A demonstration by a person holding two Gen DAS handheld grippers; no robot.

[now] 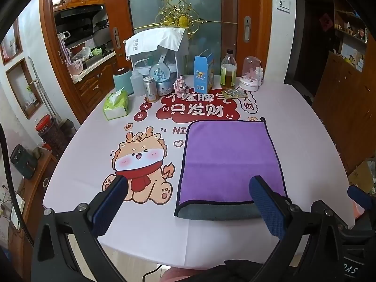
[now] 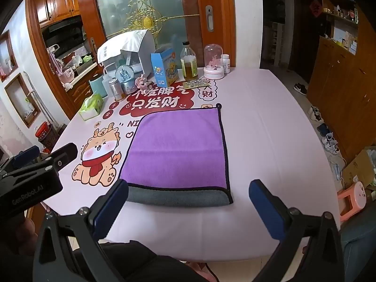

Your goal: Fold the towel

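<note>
A purple towel (image 1: 231,159) with a dark hem lies flat on the pale table, folded over so a grey strip of its underside shows along the near edge; it also shows in the right wrist view (image 2: 176,150). My left gripper (image 1: 188,208) is open and empty, held above the table just in front of the towel's near left corner. My right gripper (image 2: 188,208) is open and empty, held in front of the towel's near edge. The left gripper's body (image 2: 30,176) shows at the left of the right wrist view.
The table (image 1: 305,141) has a printed cartoon dragon (image 1: 138,162). Along its far edge stand a tissue pack (image 1: 116,104), a blue carton (image 1: 203,74), an oil bottle (image 1: 228,70), a snow globe (image 1: 162,80) and jars. A pink stool (image 2: 352,197) stands at the right.
</note>
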